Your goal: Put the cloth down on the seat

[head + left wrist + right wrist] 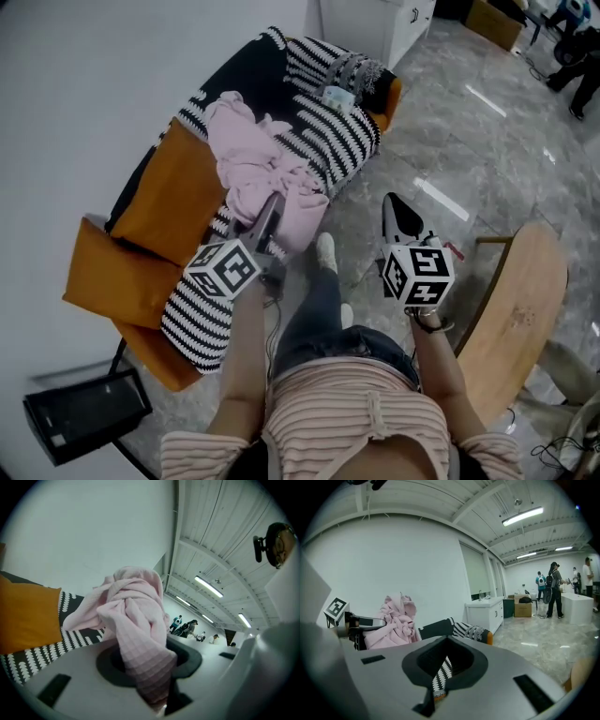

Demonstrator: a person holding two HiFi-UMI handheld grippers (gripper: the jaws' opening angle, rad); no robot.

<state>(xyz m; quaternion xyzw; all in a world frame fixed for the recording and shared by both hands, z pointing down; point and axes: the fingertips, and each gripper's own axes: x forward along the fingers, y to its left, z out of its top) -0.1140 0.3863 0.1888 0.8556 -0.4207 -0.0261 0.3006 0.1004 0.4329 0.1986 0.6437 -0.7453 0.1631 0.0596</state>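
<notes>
The left gripper is clenching an edge of the pink cloth, which is lying heaped on the striped seat (orange cushions to its left). The right gripper is hovering nearby, jaws together, empty.

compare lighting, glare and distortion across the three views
Head view: even light, pale glare streaks on the glossy grey marble floor. Left gripper view: fisheye bending, black corners, the pink waffle-knit cloth looming close. Right gripper view: same fisheye curve, a bright white ceiling strip light.

Pink cloth piled on striped seat, L gripper tip touching it.
</notes>
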